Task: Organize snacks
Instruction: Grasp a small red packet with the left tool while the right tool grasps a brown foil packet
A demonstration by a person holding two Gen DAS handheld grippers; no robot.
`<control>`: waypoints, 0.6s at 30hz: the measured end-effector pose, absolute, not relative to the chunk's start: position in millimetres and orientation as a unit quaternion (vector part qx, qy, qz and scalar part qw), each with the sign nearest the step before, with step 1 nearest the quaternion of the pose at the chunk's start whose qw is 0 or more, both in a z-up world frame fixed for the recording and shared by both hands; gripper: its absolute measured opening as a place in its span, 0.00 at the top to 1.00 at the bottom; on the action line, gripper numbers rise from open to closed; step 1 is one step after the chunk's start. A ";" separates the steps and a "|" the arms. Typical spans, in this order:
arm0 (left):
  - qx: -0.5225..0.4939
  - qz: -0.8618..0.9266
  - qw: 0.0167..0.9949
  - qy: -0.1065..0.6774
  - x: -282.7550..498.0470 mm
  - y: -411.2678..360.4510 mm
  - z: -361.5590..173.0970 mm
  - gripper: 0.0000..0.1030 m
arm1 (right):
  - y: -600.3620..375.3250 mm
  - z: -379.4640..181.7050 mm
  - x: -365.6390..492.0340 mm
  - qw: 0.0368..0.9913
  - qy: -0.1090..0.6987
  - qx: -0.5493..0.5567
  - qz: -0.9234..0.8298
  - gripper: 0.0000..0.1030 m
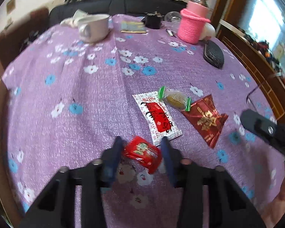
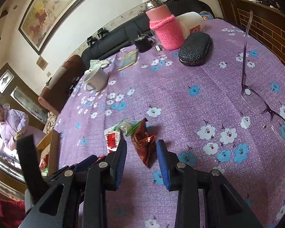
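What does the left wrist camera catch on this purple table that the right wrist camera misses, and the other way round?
Only the left wrist view shows the small red packet lying between the left gripper fingers. Only the right wrist view shows the eyeglasses, the framed painting and a person by the window. Both show the white mug, the pink knitted bottle, the black case, the dark red packet and the green-ended sweet.

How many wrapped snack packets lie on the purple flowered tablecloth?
4: bright red packet between the left gripper fingers; white-and-red packet; clear green-ended packet; dark red foil packet rightmost. Others may be hidden.
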State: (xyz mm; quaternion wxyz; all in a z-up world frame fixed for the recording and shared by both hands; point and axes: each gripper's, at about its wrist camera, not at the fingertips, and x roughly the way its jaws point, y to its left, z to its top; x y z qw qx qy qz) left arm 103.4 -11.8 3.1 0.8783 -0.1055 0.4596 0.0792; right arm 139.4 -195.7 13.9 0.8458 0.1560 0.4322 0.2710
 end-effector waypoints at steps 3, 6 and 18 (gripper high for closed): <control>-0.111 0.066 0.879 0.460 102.1 -7.5 3.1 0.85 | -192.2 8.8 141.8 0.848 0.434 0.146 0.268 0.66; -0.119 0.057 0.877 0.462 100.1 -0.9 3.3 0.87 | -185.5 6.7 142.9 0.861 0.421 0.125 0.257 0.66; -0.153 0.027 0.870 0.469 90.7 15.8 7.8 0.85 | -143.9 -16.5 149.8 0.864 0.428 0.043 0.262 0.68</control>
